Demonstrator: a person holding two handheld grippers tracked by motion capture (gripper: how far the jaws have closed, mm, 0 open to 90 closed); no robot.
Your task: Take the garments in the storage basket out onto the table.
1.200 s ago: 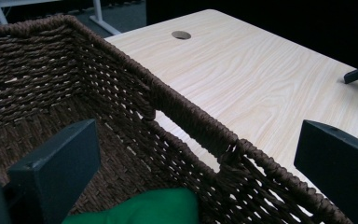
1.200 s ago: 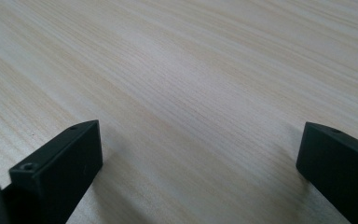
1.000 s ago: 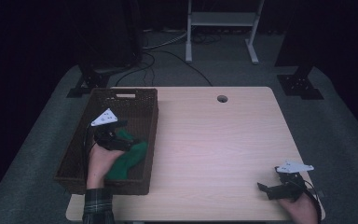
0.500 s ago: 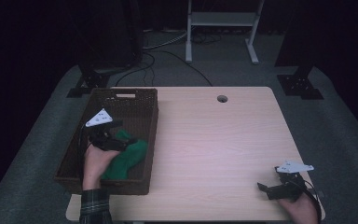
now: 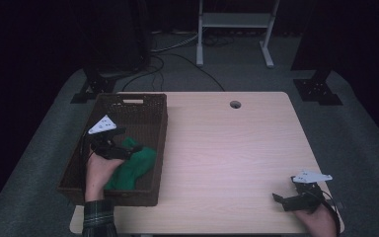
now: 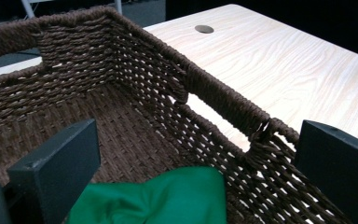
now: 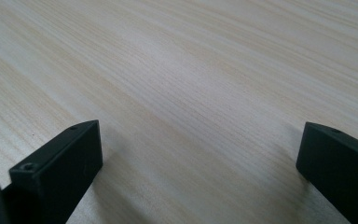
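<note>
Below the open fingers [image 6: 51, 158], green cloth [image 6: 168, 198].

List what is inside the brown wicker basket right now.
The wicker basket holds a crumpled green cloth at its near end, with the open left gripper above it. Anything beneath the cloth is covered; the far floor shows bare weave.
</note>
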